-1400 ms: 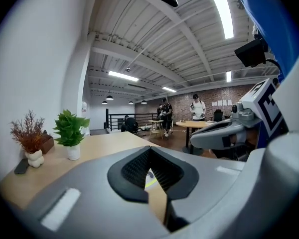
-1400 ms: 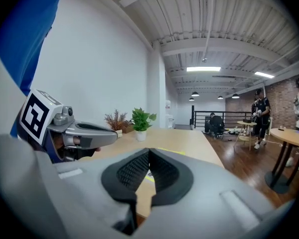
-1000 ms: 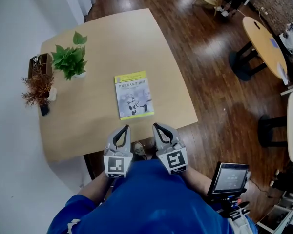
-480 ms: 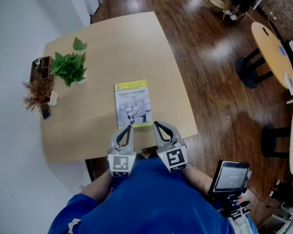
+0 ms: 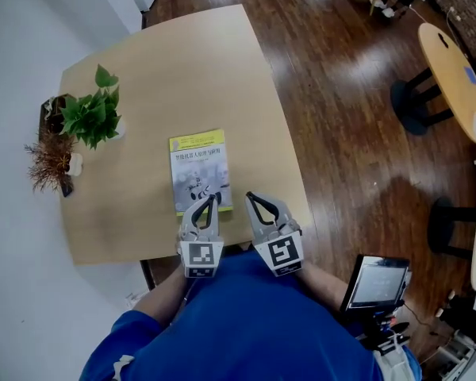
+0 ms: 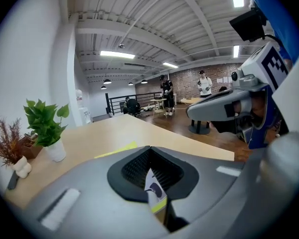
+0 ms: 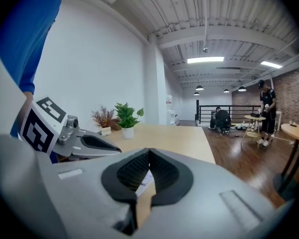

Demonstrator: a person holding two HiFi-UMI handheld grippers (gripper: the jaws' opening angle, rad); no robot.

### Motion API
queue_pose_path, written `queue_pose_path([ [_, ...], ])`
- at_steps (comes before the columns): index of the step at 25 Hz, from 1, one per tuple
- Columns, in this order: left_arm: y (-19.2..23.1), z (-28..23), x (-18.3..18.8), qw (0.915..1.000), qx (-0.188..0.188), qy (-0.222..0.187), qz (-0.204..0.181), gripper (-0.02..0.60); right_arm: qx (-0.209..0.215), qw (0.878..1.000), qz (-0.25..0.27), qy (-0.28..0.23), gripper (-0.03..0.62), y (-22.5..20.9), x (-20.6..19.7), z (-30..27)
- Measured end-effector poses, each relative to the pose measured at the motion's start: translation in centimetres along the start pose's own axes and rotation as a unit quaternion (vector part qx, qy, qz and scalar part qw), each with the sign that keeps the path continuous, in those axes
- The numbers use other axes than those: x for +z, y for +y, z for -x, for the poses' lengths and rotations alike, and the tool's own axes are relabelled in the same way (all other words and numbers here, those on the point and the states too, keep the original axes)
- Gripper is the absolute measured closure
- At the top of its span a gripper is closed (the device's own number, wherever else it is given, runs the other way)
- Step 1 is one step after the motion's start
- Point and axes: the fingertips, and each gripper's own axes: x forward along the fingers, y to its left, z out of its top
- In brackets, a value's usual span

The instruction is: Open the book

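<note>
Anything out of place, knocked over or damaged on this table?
Nothing stands out. The book lies closed and flat on the table, the green plant and dried plant stand upright, and the left claw and right claw are shut near the book.

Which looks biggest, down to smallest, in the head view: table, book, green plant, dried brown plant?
1. table
2. book
3. green plant and dried brown plant: nearly alike, the green one perhaps slightly bigger, so no firm ranking.

table (image 5: 182,70): smooth, matt, light wood finish. book (image 5: 195,161): glossy paper cover; floor (image 5: 341,94): dark wood boards, glossy sheen. left gripper (image 5: 213,199) and right gripper (image 5: 251,198): matt grey plastic shells with black ribbed inserts.
</note>
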Motion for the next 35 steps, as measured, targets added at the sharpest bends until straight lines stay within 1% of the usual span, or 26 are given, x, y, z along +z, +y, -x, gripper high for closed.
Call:
queue_pose_path([
  [2,-0.6,-1.3,-0.6,0.9999,0.002,0.015,-0.009,0.574,0.006,1.000,0.002,0.007,0.591,-0.9,-0.6,-0.2],
  [6,-1.6,-3.6,-1.6,0.9980,0.003,0.054,-0.032,0.574,0.016,1.000,-0.018,0.015,0.591,-2.5,-1.3,-0.5],
  [10,-1.9,-6.0,-2.9,0.9952,0.014,0.091,-0.032,0.574,0.025,0.999,-0.025,0.024,0.591,-4.2,-2.3,-1.1],
  [12,-2.1,-7.0,-3.3,0.9935,0.013,0.109,-0.030,0.570,0.028,0.999,-0.027,0.028,0.591,-4.9,-2.8,-1.5],
  [13,-2.3,-7.5,-3.5,0.9924,0.010,0.120,-0.027,0.513,0.030,0.999,-0.029,0.030,0.591,-5.2,-3.0,-1.6],
  [16,-2.4,-8.7,-4.6,0.9885,0.011,0.149,-0.022,0.459,0.035,0.998,-0.036,0.034,0.591,-5.7,-3.5,-1.9],
  [21,-2.5,-10.8,-6.2,0.9794,0.023,0.200,-0.018,0.429,0.045,0.997,-0.047,0.041,0.591,-7.2,-4.4,-2.4],
  [24,-2.4,-11.5,-6.7,0.9743,0.031,0.222,-0.019,0.404,0.046,0.997,-0.052,0.043,0.591,-8.0,-4.7,-2.6],
  [31,-2.5,-12.5,-8.3,0.9640,0.040,0.262,-0.025,0.402,0.048,0.996,-0.056,0.043,0.591,-8.9,-4.9,-3.0],
  [35,-2.4,-13.3,-9.1,0.9585,0.052,0.280,-0.022,0.403,0.054,0.996,-0.061,0.045,0.591,-9.9,-5.3,-3.5],
])
